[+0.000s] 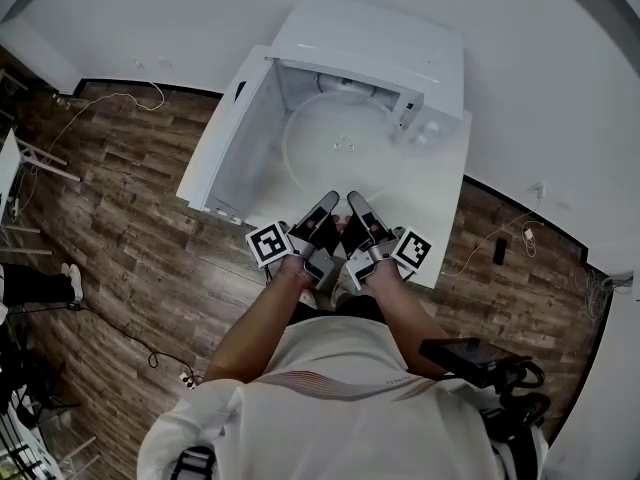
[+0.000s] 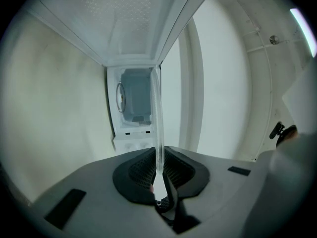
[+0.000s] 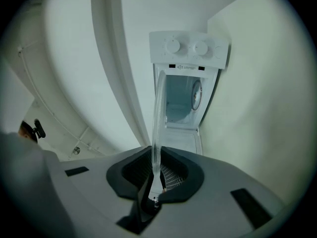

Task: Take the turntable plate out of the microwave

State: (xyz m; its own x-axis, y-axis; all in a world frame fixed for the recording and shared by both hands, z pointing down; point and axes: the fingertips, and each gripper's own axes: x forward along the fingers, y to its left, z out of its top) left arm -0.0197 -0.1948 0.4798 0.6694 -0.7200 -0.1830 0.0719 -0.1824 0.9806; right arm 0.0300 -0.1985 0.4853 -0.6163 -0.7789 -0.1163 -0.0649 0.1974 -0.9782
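The clear glass turntable plate hangs level in front of the open white microwave. Both grippers hold its near rim side by side. My left gripper is shut on the rim, and my right gripper is shut on it just to the right. In the left gripper view the plate runs edge-on from between the black pads of the left gripper toward the microwave. The right gripper view shows the same plate clamped in the right gripper, with the microwave and its two knobs beyond.
The microwave door stands open at the left. The microwave sits on a white table against a white wall. Wooden floor with loose cables surrounds it. Someone's feet show at the far left.
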